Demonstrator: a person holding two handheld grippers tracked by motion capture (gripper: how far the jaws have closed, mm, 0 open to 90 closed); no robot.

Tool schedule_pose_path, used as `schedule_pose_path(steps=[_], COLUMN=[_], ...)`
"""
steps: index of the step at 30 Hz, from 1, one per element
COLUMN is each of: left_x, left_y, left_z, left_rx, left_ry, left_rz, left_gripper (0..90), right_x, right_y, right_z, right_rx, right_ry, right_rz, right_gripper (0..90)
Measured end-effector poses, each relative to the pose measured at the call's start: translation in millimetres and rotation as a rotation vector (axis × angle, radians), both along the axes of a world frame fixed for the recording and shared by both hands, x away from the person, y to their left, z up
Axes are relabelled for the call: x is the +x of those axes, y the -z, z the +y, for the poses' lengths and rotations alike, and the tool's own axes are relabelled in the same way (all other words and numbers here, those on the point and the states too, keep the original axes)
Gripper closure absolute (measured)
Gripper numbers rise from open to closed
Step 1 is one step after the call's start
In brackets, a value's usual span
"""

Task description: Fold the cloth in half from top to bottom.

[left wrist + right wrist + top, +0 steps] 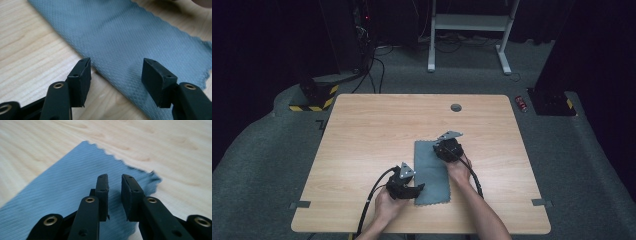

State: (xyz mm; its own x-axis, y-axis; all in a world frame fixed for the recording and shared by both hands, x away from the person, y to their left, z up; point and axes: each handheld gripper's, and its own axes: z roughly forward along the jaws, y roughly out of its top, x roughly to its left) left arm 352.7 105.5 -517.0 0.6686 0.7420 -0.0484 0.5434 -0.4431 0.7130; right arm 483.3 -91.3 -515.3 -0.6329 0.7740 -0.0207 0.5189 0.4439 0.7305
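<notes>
We're working grey cloth, lying flat near centre of table. Left gripper released, jaws straddling cloth's near-left edge for pinch. Right gripper hovering over far-right corner, jaws narrow, gripping nothing; likely lining up for fold.

Grey-blue cloth, fine woven dot texture, zigzag-cut edges. Pale wood-grain surface. Black left gripper and right gripper, brass-coloured rivets. Dark grey carpet floor.
</notes>
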Motion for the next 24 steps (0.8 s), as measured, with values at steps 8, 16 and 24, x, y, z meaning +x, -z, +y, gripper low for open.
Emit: schedule_pose_path(steps=[8,16,24], left_x=[-8.7,-14.4,-26.5], left_y=[5.4,3.6,4.7], left_z=[3.8,7.7,7.1], left_rx=[0.009,0.01,0.014], left_ry=[0.0,-0.011,-0.006], left_rz=[-0.053,-0.028,-0.044], left_gripper=[40.9,39.0,38.4], right_x=[19.7,-14.0,-98.1], right_y=[3.9,-14.1,-9.6], right_z=[-11.6,-20.7,-33.3], right_rx=[-0.041,0.029,0.031], right_ry=[0.071,0.016,-0.118], right_rz=[-0.013,0.019,0.049], right_gripper=[73.1,69.7,60.5])
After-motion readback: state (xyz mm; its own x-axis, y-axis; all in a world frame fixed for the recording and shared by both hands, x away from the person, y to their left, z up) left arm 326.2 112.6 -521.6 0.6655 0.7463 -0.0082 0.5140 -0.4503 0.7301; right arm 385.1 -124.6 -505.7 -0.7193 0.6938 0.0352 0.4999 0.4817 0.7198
